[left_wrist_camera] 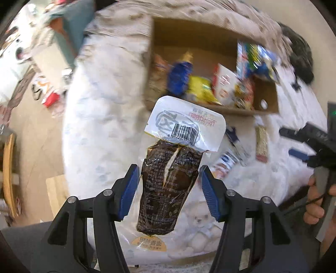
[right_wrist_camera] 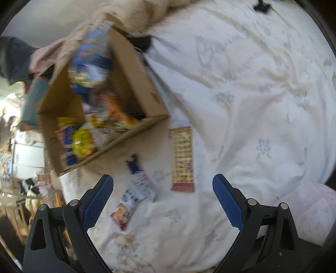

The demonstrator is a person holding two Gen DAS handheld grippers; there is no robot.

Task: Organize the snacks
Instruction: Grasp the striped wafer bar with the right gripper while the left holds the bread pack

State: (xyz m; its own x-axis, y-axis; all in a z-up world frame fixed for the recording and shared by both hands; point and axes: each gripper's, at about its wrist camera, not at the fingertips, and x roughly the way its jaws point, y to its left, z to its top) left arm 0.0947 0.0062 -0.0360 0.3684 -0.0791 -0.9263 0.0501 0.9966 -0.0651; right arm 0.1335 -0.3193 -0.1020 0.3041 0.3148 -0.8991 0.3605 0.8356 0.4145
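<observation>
A brown snack pouch (left_wrist_camera: 168, 184) with a white barcode top sits between the fingers of my left gripper (left_wrist_camera: 168, 178), whose jaws stand apart from its sides; I cannot tell if it rests on the bed or hangs. Beyond it stands a cardboard box (left_wrist_camera: 266, 105) holding several snack packs. My right gripper (right_wrist_camera: 162, 182) is open and empty above the bed, also showing in the left wrist view (left_wrist_camera: 298, 142). A blue-white snack pack (right_wrist_camera: 136, 184) and a checked flat pack (right_wrist_camera: 182, 159) lie on the quilt before it. The box (right_wrist_camera: 134, 69) is at left.
A white flowered quilt (right_wrist_camera: 252, 94) covers the bed. A beige blanket (left_wrist_camera: 210, 12) lies behind the box. A pink cushion (right_wrist_camera: 310, 212) sits at lower right. The floor and furniture (left_wrist_camera: 31, 73) lie off the bed's left edge.
</observation>
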